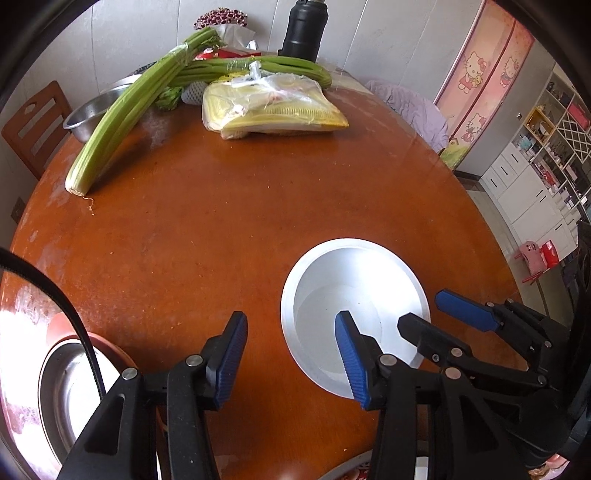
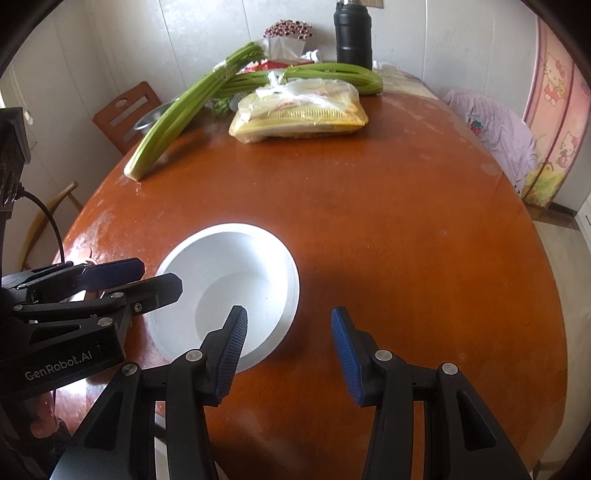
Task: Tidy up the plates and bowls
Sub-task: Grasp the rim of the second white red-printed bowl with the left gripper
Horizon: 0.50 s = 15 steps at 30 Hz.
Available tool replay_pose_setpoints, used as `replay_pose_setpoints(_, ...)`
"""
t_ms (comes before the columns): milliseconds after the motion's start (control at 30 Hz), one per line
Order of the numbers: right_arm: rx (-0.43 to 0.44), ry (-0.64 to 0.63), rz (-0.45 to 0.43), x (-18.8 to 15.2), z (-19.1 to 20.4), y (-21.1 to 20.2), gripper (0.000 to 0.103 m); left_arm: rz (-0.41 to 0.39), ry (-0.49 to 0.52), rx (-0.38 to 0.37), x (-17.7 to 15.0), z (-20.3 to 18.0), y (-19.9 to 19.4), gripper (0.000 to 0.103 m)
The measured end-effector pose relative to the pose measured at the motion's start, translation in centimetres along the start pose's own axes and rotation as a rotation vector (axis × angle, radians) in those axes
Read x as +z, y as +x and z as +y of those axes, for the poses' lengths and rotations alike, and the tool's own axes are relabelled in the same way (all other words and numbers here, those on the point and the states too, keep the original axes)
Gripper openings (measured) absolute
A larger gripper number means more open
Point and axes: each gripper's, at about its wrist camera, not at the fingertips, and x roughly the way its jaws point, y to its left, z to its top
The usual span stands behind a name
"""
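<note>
white bowl [image 2: 225, 291], between both grippers' spread fingers [image 2: 229, 354]

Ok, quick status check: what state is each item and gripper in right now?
left gripper: open, holding nothing
right gripper: open, holding nothing
white bowl: upright, empty, on the table
steel bowl: upright at the near left edge, looks empty
metal basin: upright, celery lying across it
black flask: upright

"GenRobot.AI" is printed on the left gripper [image 2: 114, 273].
</note>
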Motion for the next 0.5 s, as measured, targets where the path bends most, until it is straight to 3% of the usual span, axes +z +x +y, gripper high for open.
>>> replay_pose_setpoints(267,0.012,-0.009,0.019,0.0,0.2,1.0,0.049,0.03,-0.016,0.028,0.1,0.1,1.2,0.049)
replay_pose_setpoints(500,0.037,-0.024,0.036,-0.2,0.5,1.6,0.049,0.056,-0.026,-0.005,0.1,0.0,2.2,0.049)
